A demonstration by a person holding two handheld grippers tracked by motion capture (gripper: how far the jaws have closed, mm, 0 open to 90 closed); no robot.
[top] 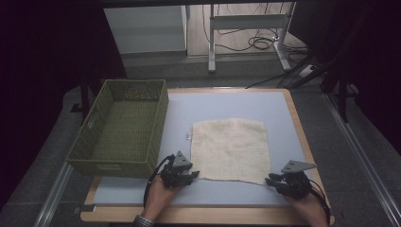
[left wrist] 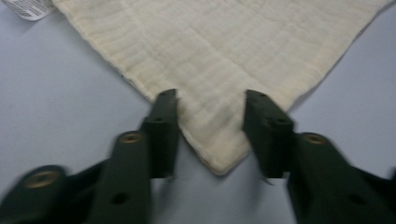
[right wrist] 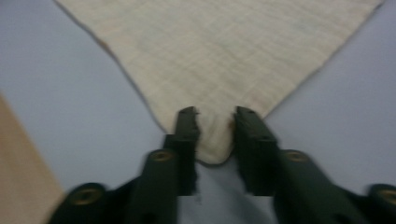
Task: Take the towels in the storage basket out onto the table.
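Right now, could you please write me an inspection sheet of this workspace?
Surface: pale blue mat on a wooden table, flat.
Job's things: cream cloth spread flat, small label at one edge.
Clutter: green woven basket at the left; nothing seen inside.
Grippers: left tongs straddle a near cloth corner, a gap showing at each jaw; right tongs narrow around the other near corner.
Cables: black cable trails from left tongs; loose cables on the floor behind.
Surroundings: metal frame legs, dark curtains.
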